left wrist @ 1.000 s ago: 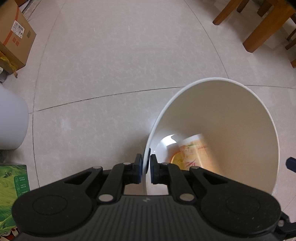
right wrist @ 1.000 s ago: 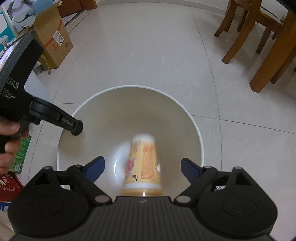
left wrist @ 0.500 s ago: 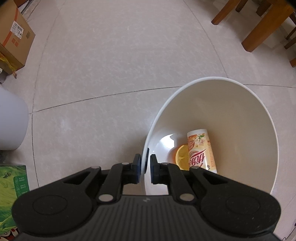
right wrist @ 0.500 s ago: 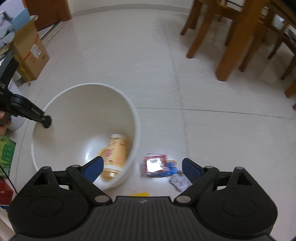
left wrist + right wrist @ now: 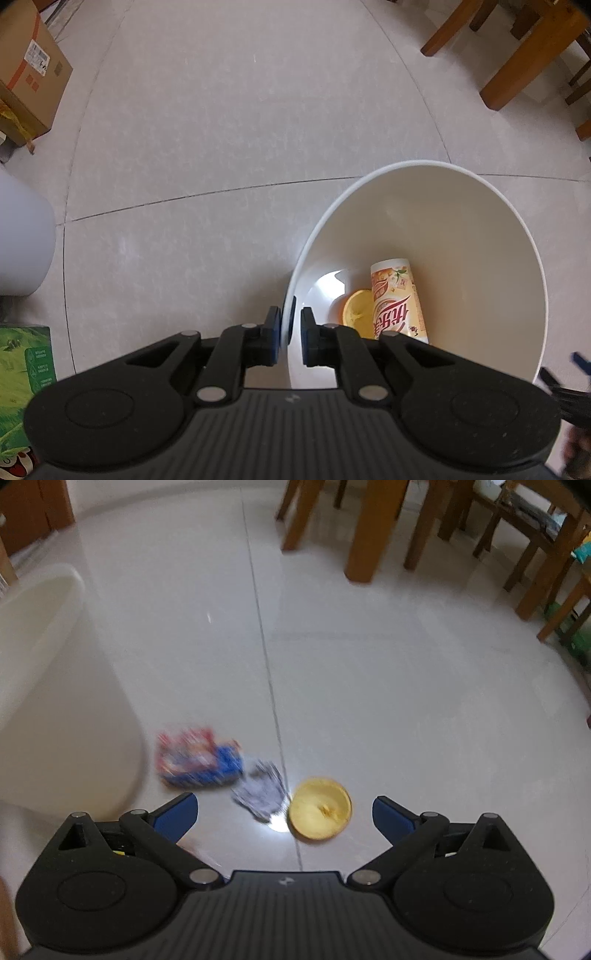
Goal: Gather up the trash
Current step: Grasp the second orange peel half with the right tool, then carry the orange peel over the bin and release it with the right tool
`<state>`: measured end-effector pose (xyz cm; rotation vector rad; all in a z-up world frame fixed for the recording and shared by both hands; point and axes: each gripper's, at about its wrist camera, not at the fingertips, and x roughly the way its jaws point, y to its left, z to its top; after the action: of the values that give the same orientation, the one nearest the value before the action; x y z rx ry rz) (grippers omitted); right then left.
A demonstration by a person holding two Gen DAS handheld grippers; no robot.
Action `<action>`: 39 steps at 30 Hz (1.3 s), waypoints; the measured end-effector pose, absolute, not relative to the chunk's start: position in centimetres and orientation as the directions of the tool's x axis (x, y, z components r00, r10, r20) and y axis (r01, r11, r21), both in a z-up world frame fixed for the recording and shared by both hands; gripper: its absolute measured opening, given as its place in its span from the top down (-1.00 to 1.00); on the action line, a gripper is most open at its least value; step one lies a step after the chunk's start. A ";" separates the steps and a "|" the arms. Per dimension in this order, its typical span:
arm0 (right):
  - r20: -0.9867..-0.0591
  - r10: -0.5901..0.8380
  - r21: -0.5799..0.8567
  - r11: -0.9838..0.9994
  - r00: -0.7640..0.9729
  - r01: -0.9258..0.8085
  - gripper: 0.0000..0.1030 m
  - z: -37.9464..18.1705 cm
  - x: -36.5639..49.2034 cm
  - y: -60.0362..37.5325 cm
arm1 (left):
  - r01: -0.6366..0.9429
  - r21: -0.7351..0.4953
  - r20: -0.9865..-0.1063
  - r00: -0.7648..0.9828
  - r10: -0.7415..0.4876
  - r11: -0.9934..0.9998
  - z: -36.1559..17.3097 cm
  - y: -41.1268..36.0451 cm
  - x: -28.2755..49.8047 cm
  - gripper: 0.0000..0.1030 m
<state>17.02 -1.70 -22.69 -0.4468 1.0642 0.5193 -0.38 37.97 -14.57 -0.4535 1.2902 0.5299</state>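
My left gripper [image 5: 287, 332] is shut on the near rim of a white trash bin [image 5: 461, 221], which is tilted toward me. Inside the bin lie an orange-and-white drink cup [image 5: 397, 301] and a yellow round lid [image 5: 356, 308]. In the right wrist view the bin [image 5: 48, 686] stands at the left. My right gripper [image 5: 284, 816] is open and empty above the floor. Just ahead of it lie a red-and-blue wrapper [image 5: 197, 758], a crumpled grey scrap [image 5: 260, 794] and a yellow round lid [image 5: 319, 808].
Wooden chair and table legs [image 5: 369, 531] stand at the back right. A cardboard box [image 5: 26, 81] sits at the far left, with a white container [image 5: 22, 243] and a green carton [image 5: 22, 384] nearer on the left. The pale tiled floor [image 5: 221, 129] spreads between them.
My right gripper has swung right and down, away from over the bin toward the trash on the floor. The drink cup dropped into the bin and settled. The left gripper keeps its hold on the rim.
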 end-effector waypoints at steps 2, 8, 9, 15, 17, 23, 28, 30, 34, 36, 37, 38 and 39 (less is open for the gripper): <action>-0.911 0.161 -0.099 0.808 0.379 -0.581 -0.99 -25.8 17.5 -2.1 | -0.603 -0.026 -0.974 0.194 0.116 0.797 -14.5 38.0 -0.5 0.85; -0.919 0.109 -0.125 0.832 0.380 -0.540 -0.99 -32.9 18.7 -2.6 | -0.610 -0.047 -0.971 0.215 0.108 0.791 -13.9 38.3 -0.8 0.85; -0.920 0.103 -0.130 0.831 0.379 -0.541 -0.99 -33.8 19.0 -2.6 | -0.605 -0.043 -0.971 0.214 0.110 0.795 -13.8 38.3 -0.8 0.85; -0.918 0.064 -0.171 0.827 0.392 -0.536 -0.99 -37.4 20.5 -2.3 | -0.596 -0.029 -0.970 0.211 0.121 0.803 -13.8 37.9 -0.6 0.84; -0.916 0.059 -0.177 0.828 0.396 -0.532 -0.99 -38.1 21.2 -2.1 | -0.595 -0.027 -0.971 0.208 0.121 0.803 -13.8 37.9 -0.5 0.84; -0.912 0.043 -0.196 0.828 0.407 -0.525 -0.98 -39.3 22.9 -1.7 | -0.569 -0.004 -0.969 0.204 0.136 0.822 -13.7 37.3 0.0 0.76; -0.920 0.058 -0.170 0.831 0.387 -0.529 -0.70 -39.5 23.5 -1.6 | -0.565 0.001 -0.970 0.201 0.139 0.825 -13.8 37.3 0.1 0.76; -0.922 0.060 -0.168 0.829 0.383 -0.534 -0.60 -39.4 23.4 -1.4 | -0.562 0.006 -0.970 0.198 0.142 0.827 -13.8 37.3 0.2 0.76; -0.930 0.047 -0.163 0.836 0.364 -0.524 -0.46 -38.6 23.3 -1.4 | -0.554 0.019 -0.969 0.194 0.152 0.832 -14.0 37.2 0.3 0.76; -0.935 0.045 -0.152 0.844 0.351 -0.514 -0.44 -38.2 23.5 -1.5 | -0.551 0.031 -0.968 0.192 0.163 0.834 -13.9 36.7 0.4 0.76; -0.935 0.041 -0.154 0.848 0.351 -0.508 -0.43 -37.8 23.4 -1.7 | -0.548 0.034 -0.967 0.192 0.166 0.836 -14.0 36.7 0.4 0.76; -0.937 0.039 -0.151 0.852 0.348 -0.501 -0.43 -37.2 23.3 -1.9 | -0.545 0.038 -0.967 0.191 0.168 0.837 -14.0 36.6 0.4 0.76; -0.939 0.035 -0.147 0.857 0.341 -0.493 -0.42 -36.6 23.2 -2.1 | -0.542 0.041 -0.967 0.190 0.170 0.839 -14.0 36.6 0.4 0.76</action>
<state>23.20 -2.09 -36.64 -0.4483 1.1819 0.3592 0.41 36.61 -14.03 -0.3437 1.2894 0.5143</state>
